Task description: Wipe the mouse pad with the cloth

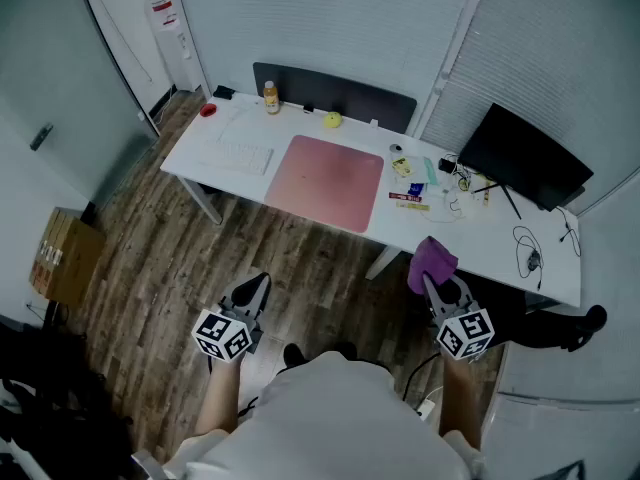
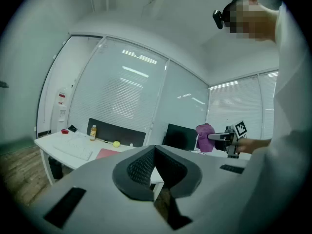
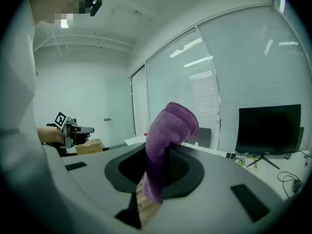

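A pink mouse pad (image 1: 325, 180) lies in the middle of the white desk (image 1: 500, 253), also showing as a pink strip (image 2: 108, 153) in the left gripper view. A purple cloth (image 1: 433, 259) (image 3: 168, 129) is clamped upright in my right gripper (image 1: 430, 280) (image 3: 163, 152), which hangs over the floor short of the desk's front edge, to the right of the pad. My left gripper (image 1: 255, 290) (image 2: 155, 148) is shut and empty, held over the wooden floor below the pad. From the left gripper's camera the right gripper (image 2: 219, 136) and the cloth (image 2: 204, 132) are visible.
On the desk are a white keyboard (image 1: 238, 156), an orange bottle (image 1: 270, 98), a yellow ball (image 1: 332, 120), a black monitor (image 1: 520, 158), small packets (image 1: 408, 183) and cables (image 1: 530, 250). A cardboard box (image 1: 65, 253) stands on the floor at left.
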Tool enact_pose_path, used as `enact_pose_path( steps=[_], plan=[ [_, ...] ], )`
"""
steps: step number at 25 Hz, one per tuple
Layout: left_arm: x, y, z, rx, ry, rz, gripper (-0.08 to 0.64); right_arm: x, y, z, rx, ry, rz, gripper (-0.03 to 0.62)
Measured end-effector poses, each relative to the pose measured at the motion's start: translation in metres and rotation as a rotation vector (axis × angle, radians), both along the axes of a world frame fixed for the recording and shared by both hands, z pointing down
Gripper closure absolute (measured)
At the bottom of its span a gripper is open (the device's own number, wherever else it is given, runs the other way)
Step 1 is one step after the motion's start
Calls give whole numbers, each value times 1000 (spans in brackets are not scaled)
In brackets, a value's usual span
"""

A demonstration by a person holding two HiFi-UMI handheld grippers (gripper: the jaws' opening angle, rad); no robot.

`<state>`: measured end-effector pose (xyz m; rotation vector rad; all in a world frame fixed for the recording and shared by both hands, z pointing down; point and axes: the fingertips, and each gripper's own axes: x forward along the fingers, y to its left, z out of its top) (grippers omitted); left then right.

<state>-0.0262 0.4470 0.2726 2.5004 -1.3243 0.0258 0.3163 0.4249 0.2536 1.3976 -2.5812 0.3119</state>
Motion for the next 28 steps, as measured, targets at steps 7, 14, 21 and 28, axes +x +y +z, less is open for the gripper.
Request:
enact_pose_path(
  steps=[7,14,21,28],
  plan=[
    [-1,-6,0,6,1,3,543,-2,-6,-3,7,9,3,508],
    [-5,-7,0,7,-6,17,542,-14,-5,-7,10,2,-5,508],
    [-20,-4,4,-4,-13,33,543,-25,-3,-1,-2,1,36,508],
    [-45,6,12,-11,-17,67,543,-47,5,5,-7,-18,95,508]
  ],
)
